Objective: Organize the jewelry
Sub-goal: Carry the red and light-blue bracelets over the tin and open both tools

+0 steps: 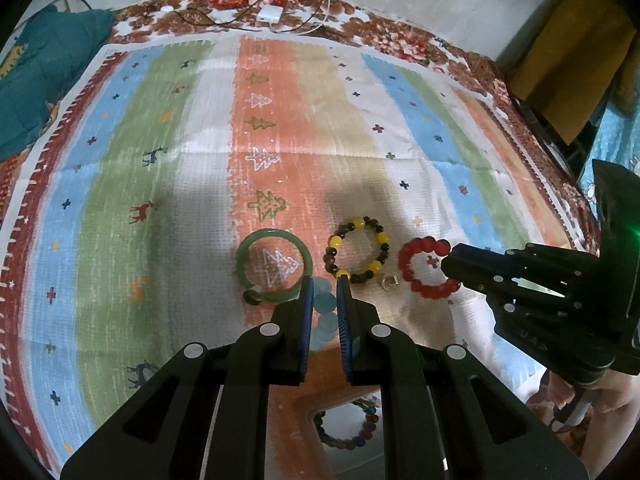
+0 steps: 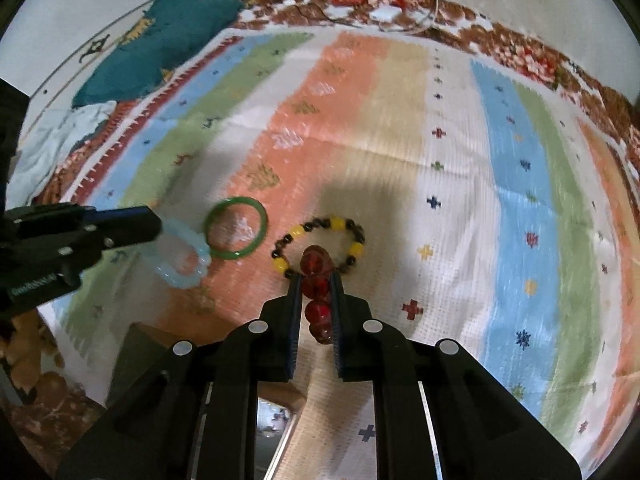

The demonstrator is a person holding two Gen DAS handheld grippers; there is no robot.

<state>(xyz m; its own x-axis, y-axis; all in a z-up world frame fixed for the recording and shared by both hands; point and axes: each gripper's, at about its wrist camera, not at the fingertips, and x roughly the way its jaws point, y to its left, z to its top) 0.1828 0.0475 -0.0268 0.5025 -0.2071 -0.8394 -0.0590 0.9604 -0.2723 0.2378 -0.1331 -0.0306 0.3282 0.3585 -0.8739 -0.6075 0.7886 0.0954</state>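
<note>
Right claw [image 2: 316, 280] is clamped on the red bead bracelet [image 2: 318, 292], left claw [image 1: 325, 286] on the pale blue bracelet [image 1: 325, 314]; the red beads could snag the yellow-and-dark bracelet [image 2: 320, 240] at twelve o'clock

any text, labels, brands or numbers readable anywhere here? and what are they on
Left gripper: a small white print on the side of its body, too blurred to read.
Right gripper: faint raised marks on its body, not legible.
Mat: only woven trees, deer and crosses, no words.
Bracelets and bangle: no markings visible.
Nothing in either view reads clearly.
</note>
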